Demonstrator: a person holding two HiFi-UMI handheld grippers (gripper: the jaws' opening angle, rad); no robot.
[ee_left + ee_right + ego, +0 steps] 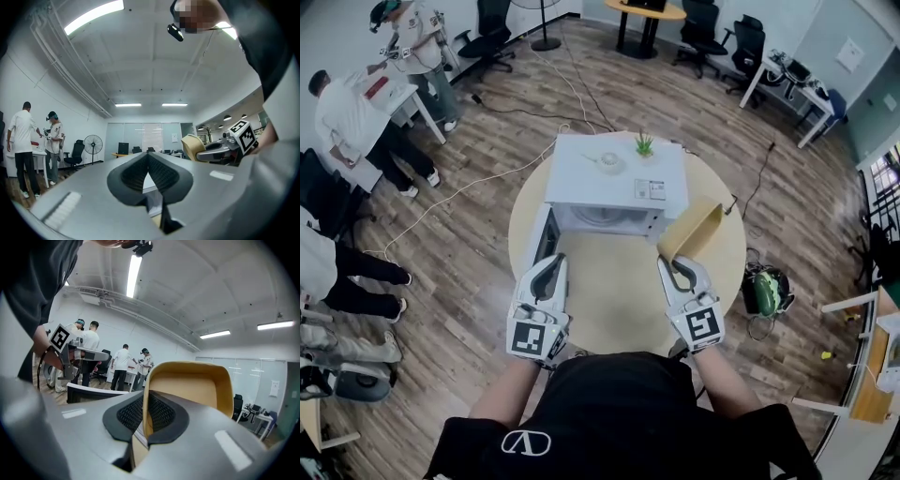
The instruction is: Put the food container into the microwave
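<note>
The tan food container (692,231) hangs tilted in front of the white microwave's (619,173) right corner, above the round table (619,309). My right gripper (670,265) is shut on the container's wall; in the right gripper view that wall (187,385) stands between the pads. The microwave door (540,242) is swung open to the left, and the cavity (605,220) shows. Just in front of the door's edge my left gripper (549,267) hovers with its pads (161,171) meeting at the tips and nothing between them. The container (191,143) also shows in the left gripper view.
A small green plant (644,144) and a white round object (610,161) sit on top of the microwave. Cables run over the wooden floor behind the table. A green bag (766,291) lies on the floor at the right. People stand at desks on the left (356,117).
</note>
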